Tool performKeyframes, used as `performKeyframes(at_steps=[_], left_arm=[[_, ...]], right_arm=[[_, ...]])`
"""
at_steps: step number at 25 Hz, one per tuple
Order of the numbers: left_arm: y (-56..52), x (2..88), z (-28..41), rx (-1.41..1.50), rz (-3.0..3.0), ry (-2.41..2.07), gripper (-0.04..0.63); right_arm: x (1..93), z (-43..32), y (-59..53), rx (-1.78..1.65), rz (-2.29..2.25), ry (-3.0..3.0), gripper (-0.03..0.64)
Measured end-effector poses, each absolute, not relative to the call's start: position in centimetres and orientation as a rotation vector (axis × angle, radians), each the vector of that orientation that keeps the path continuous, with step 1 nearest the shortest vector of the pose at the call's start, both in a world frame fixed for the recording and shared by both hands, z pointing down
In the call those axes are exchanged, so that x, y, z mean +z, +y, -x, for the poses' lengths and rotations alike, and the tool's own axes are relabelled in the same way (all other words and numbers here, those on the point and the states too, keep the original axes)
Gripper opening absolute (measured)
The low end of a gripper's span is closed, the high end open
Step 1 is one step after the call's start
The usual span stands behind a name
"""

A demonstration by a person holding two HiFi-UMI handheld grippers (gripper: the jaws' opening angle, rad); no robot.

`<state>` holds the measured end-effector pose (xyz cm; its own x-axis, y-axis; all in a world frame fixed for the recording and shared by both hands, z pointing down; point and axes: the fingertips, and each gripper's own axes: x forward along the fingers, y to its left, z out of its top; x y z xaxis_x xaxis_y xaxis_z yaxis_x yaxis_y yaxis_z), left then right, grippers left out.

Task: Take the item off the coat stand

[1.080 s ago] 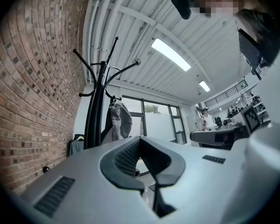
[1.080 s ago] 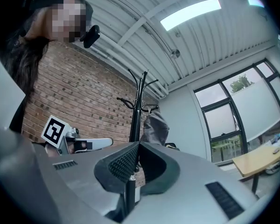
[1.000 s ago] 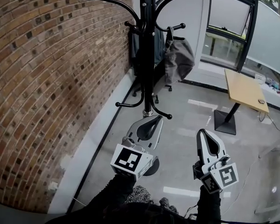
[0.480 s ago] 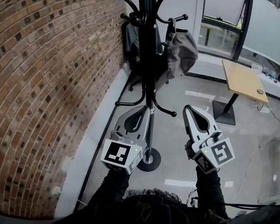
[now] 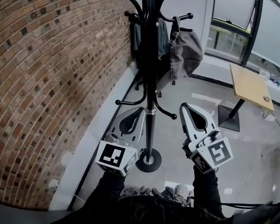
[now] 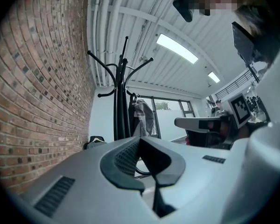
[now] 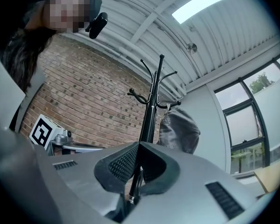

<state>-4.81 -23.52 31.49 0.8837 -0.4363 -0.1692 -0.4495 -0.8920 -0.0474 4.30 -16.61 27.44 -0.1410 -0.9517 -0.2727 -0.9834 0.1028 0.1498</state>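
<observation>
A black coat stand (image 5: 150,73) rises by the brick wall. A grey cloth item (image 5: 184,52) hangs by its loop from a right-hand hook (image 5: 177,18). In the head view my left gripper (image 5: 141,109) is shut and empty, just left of the pole below the low hooks. My right gripper (image 5: 183,105) is shut and empty too, right of the pole and well below the grey item. The left gripper view shows its shut jaws (image 6: 140,140), with the stand (image 6: 121,106) and the item (image 6: 142,116) ahead. In the right gripper view the stand (image 7: 151,104) and the item (image 7: 178,129) lie beyond the gripper (image 7: 139,144).
The brick wall (image 5: 46,78) stands close on the left. The stand's round base (image 5: 148,160) sits on the floor between my grippers. A dark chair (image 5: 139,38) is behind the pole. A wooden table (image 5: 249,87) is at the right, near the windows (image 5: 233,31).
Both grippers have come closer to the pole, the right one moving up and left. The view has shifted so that the stand's base shows. Both jaws stay shut.
</observation>
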Motion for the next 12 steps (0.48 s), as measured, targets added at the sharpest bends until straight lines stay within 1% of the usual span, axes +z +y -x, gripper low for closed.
performKeyframes(at_steps=[4, 12], left_arm=[[-23.0, 31.9, 3.1, 0.219, 2.918, 0.78, 0.006], [-21.5, 31.1, -0.9, 0.245, 2.82, 1.085, 0.006]], right_arm=[[27.8, -6.2, -16.4, 0.426, 1.915, 2.321, 0.009], [27.8, -10.9, -17.1, 0.432, 1.595, 2.535, 0.009]])
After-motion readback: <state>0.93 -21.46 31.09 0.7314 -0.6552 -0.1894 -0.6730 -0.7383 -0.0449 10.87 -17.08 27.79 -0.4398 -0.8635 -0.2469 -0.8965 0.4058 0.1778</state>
